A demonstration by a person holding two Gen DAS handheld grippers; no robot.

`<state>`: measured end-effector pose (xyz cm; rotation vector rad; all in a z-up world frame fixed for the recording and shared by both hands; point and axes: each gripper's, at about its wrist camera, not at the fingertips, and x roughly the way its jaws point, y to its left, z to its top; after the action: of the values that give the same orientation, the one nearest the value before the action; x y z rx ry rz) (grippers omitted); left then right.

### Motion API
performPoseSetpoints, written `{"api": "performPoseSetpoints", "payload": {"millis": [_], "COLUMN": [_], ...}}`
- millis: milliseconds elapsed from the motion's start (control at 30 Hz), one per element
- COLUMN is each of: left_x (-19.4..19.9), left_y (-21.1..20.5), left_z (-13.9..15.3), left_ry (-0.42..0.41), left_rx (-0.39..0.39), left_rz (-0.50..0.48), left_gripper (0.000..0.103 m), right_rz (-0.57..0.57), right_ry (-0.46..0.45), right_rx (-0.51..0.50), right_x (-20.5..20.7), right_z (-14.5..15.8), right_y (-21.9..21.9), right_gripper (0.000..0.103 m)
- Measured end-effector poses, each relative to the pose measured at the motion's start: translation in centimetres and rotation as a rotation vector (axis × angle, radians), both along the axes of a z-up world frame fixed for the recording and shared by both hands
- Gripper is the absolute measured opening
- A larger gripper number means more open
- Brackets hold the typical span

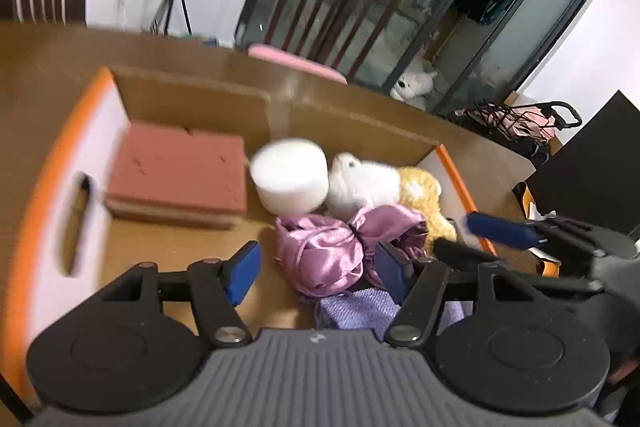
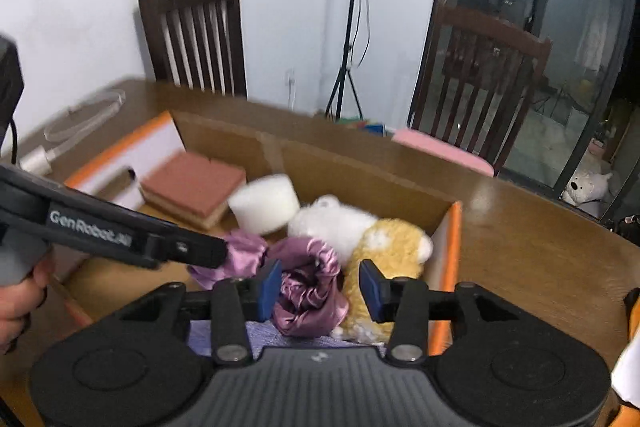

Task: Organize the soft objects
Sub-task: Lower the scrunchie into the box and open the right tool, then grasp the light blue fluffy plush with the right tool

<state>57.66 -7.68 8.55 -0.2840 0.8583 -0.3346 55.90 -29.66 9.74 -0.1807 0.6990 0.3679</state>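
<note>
Over a cardboard box [image 1: 200,95] on the wooden bench [image 2: 520,227], two hand-held claws hovered as soft things were gathered into one place. Both the left claw [image 1: 316,273] and the right claw [image 2: 316,289] stood with jaws apart, holding nothing; the satin cloth [image 1: 332,247], a crumpled purple bundle with a glossy sheen, lay in the box between them, apparently the piece being arranged, though contact could not be confirmed. Packed along the box's far side were a rust-coloured foam block [image 1: 180,171] with a paler layer beneath, flat and squared; a white foam cylinder [image 1: 290,175], smooth and matte; a fluffy white plush toy [image 1: 364,183]; and a shaggy yellow plush toy [image 2: 388,255] pressed against the orange-edged end wall. A woven lilac cloth [image 1: 356,309] lay at the near side, under the satin. The firm foam pieces sat to one end and the limp, fuzzy items to the other, seemingly sorted by kind.
</note>
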Motion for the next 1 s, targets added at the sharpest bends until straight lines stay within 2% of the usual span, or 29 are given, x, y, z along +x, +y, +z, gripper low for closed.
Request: {"api": "performPoseSetpoints", "payload": {"millis": [133, 200, 233, 333, 500, 633, 767, 900, 1000], "left_x": [-4.8, -8.0, -9.3, -12.9, -19.8, -26.2, -32.6, -35.9, -36.4], "left_y": [1.2, 1.6, 1.6, 1.6, 1.6, 2.1, 3.3, 4.2, 5.2], "left_z": [5.1, 7.8, 8.7, 10.7, 11.9, 10.3, 6.8, 2.3, 0.4], "left_ry": [-0.120, -0.211, -0.248, -0.299, -0.387, -0.445, -0.496, -0.440, -0.409], "left_rx": [0.051, 0.079, 0.093, 0.126, 0.167, 0.185, 0.163, 0.164, 0.117], "left_rz": [-0.038, -0.055, -0.057, -0.034, 0.006, 0.018, 0.036, 0.053, 0.090], "left_gripper": [0.065, 0.071, 0.075, 0.075, 0.088, 0.094, 0.100, 0.101, 0.101], "right_rz": [-0.004, -0.005, -0.009, -0.025, -0.010, 0.039, 0.091, 0.080, 0.068], "right_ry": [-0.102, -0.160, -0.182, -0.231, -0.298, -0.343, -0.358, -0.240, -0.168], "right_rx": [0.032, 0.049, 0.055, 0.075, 0.130, 0.193, 0.237, 0.375, 0.364], "right_x": [-3.9, -6.5, -7.4, -10.6, -16.7, -23.1, -29.2, -32.6, -33.4], "right_z": [4.7, 7.4, 8.4, 11.0, 13.3, 11.9, 8.2, 3.5, 0.7], "right_y": [-2.1, -3.1, -3.4, -4.5, -5.3, -5.3, -5.1, -6.0, -5.4], "right_gripper": [0.042, 0.047, 0.055, 0.057, 0.058, 0.065, 0.072, 0.073, 0.073]}}
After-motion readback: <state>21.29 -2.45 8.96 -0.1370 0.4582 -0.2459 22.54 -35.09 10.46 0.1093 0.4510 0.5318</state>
